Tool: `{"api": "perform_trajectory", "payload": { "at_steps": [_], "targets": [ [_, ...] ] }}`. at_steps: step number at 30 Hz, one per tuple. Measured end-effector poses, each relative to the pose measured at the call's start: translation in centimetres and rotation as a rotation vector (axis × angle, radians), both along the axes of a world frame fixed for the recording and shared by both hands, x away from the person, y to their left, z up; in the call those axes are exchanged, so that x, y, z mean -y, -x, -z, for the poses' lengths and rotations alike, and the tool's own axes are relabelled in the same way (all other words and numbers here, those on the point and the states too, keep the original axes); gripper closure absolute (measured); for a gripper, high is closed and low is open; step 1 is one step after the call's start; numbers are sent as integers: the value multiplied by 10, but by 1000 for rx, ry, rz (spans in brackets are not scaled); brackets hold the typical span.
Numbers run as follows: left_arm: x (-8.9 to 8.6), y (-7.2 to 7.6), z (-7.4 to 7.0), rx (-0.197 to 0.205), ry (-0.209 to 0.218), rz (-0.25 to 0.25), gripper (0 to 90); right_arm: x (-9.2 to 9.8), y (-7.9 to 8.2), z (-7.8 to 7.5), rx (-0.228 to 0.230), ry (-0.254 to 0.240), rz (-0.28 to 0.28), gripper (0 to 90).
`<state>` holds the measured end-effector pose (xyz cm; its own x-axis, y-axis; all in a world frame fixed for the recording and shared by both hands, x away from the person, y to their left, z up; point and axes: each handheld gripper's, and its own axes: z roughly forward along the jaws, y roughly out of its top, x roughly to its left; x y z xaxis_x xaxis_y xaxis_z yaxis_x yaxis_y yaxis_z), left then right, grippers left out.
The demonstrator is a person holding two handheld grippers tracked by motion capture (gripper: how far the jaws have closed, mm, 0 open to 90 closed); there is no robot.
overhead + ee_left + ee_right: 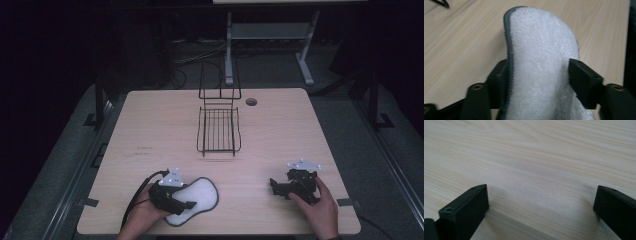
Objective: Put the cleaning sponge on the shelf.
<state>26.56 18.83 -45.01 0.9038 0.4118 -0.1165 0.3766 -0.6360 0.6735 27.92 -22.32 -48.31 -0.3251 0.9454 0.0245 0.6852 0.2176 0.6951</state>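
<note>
Insole (541, 65): white fleecy top, dark grey stitched edge, elongated rounded outline; no legible writing. At near-left part of table (150, 125), well short of wire rack (218, 131); long axis running from near-left toward far-right, rounded end toward rack. Left gripper (186, 204) clamped across insole, pads against both edges. Right gripper (274, 186) well right of insole, jaws wide apart over bare light wood grain. Rack: black wire, grid base, upright back.
</note>
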Motion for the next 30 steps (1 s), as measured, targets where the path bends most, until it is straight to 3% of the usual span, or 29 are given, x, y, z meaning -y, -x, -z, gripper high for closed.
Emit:
{"api": "perform_trajectory", "payload": {
  "at_steps": [3, 11, 23, 30],
  "targets": [
    [-4, 0, -4, 3, 30, 7, 459, 0, 0, 0, 0, 0, 0, 0],
    [-10, 0, -12, -15, 92, 8, 574, 0, 0, 0, 0, 0, 0, 0],
    [-18, -1, -21, -44, 167, 1, 701, 0, 0, 0, 0, 0, 0, 0],
    [-26, -3, -28, -78, 236, -16, 774, 0, 0, 0, 0, -1, 0, 0]
  ]
}}
